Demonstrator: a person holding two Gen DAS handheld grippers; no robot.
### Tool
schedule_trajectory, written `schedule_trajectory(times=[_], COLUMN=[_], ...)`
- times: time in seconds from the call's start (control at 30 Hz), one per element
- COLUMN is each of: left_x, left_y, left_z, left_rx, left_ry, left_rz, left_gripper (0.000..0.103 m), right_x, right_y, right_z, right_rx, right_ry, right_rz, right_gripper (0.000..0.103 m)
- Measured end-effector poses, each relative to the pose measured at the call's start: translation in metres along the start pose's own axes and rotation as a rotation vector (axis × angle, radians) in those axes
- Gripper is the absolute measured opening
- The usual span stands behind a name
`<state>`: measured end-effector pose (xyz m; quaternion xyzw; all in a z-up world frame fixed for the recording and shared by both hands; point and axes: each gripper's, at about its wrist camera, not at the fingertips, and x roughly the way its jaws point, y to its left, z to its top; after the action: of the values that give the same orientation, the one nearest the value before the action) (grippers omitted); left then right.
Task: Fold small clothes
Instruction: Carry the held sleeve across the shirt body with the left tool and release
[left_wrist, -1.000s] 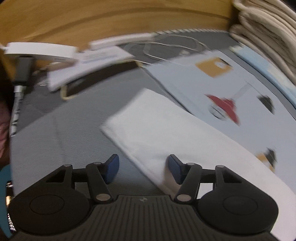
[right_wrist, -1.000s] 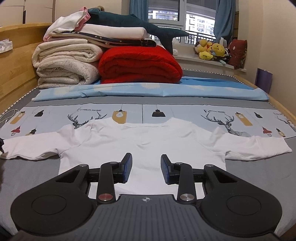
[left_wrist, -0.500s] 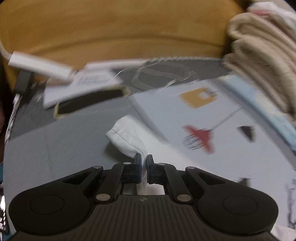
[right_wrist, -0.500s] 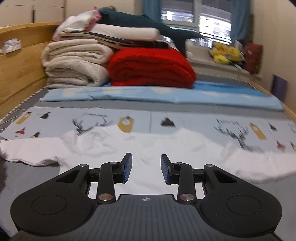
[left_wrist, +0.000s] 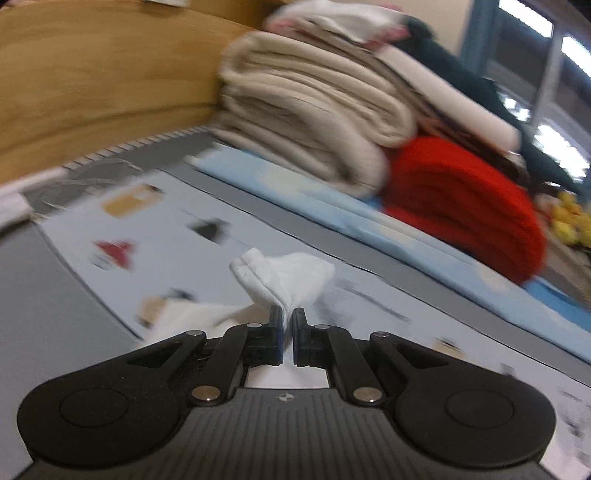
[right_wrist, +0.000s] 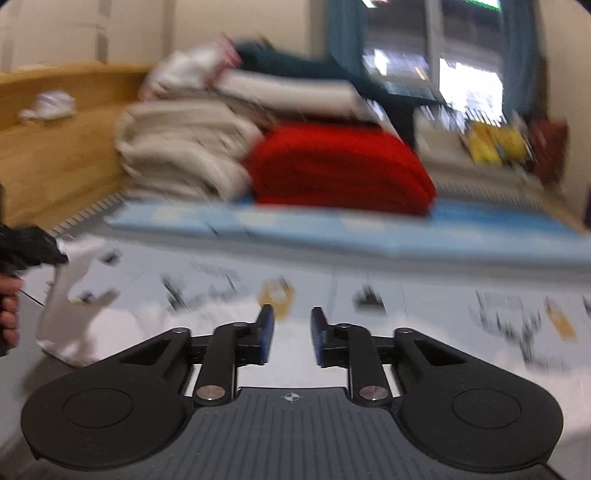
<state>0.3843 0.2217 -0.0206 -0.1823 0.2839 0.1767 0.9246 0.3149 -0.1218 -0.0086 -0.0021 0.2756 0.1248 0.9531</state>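
Note:
A small white long-sleeved shirt (right_wrist: 122, 325) lies on the patterned bed sheet (right_wrist: 424, 295). My left gripper (left_wrist: 287, 321) is shut on the shirt's left sleeve cuff (left_wrist: 280, 275) and holds it lifted off the bed. In the right wrist view that gripper (right_wrist: 29, 249) shows at the left edge with the sleeve hanging from it. My right gripper (right_wrist: 288, 326) is open and empty, low over the shirt's body. Both views are blurred.
A stack of beige folded blankets (left_wrist: 317, 110) and a red blanket (right_wrist: 340, 170) lie at the head of the bed beside a wooden bed frame (left_wrist: 92, 92). A light blue sheet (right_wrist: 332, 229) lies in front of them. Plush toys (right_wrist: 495, 144) sit by the window.
My left gripper closed on the sleeve cuff, then lifted it and swung right toward the shirt's body. My right gripper stayed open and drifted right over the shirt.

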Motion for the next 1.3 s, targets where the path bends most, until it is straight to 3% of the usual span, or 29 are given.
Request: schedule_trajectory(times=[0.17,0.3,0.4,0.47,0.53,0.73,0.83,0.93,1.03,1.23,1.27,1.3], left_x=[-0.027,-0.039,-0.030,-0.025,-0.020,0.007,0.031,0.042,0.046,0.056,0.058,0.059], left_y=[-0.073,-0.121,-0.145,-0.151,-0.146,-0.104,-0.078,-0.072,-0.076,-0.079,-0.079,-0.077], left_z=[-0.035,-0.063,-0.078,-0.081,-0.073,-0.044,-0.040,-0.037,-0.031,-0.026,-0.025,-0.022], left_rx=[0.094,0.176,0.181,0.134,0.089,0.057,0.028,0.011,0.055,0.059,0.056,0.054], left_ry=[0.012,0.045,0.162,0.225,0.237,0.184,0.221,0.258,0.239,0.258,0.253,0.246], left_rz=[-0.174,-0.347,-0.461,-0.502,-0.480,-0.265,-0.126,-0.113,-0.119,-0.133,-0.132,-0.131], left_gripper=[0.004,0.004,0.009,0.022,0.035,0.035,0.036,0.036,0.036,0.036,0.036,0.036], right_x=[0.012,0.003,0.001,0.002,0.009,0.034,0.056,0.078,0.101,0.126,0.128,0.130], right_y=[-0.016,-0.036,-0.048,-0.057,-0.064,-0.072,-0.070,-0.067,-0.068,-0.068,-0.067,-0.066], right_z=[0.003,-0.001,-0.006,-0.009,-0.011,-0.016,-0.026,-0.040,-0.054,-0.070,-0.072,-0.072], right_rx=[0.132,0.202,0.231,0.249,0.262,0.373,0.426,0.487,0.567,0.629,0.623,0.612], right_ry=[0.064,0.077,0.080,0.099,0.136,0.213,0.282,0.382,0.476,0.548,0.553,0.551], right_rz=[0.029,-0.015,-0.058,-0.084,-0.080,-0.030,0.017,0.029,0.031,-0.004,-0.003,-0.004], right_gripper=[0.019,0.019,0.020,0.020,0.025,0.028,0.030,0.034,0.035,0.035,0.033,0.020])
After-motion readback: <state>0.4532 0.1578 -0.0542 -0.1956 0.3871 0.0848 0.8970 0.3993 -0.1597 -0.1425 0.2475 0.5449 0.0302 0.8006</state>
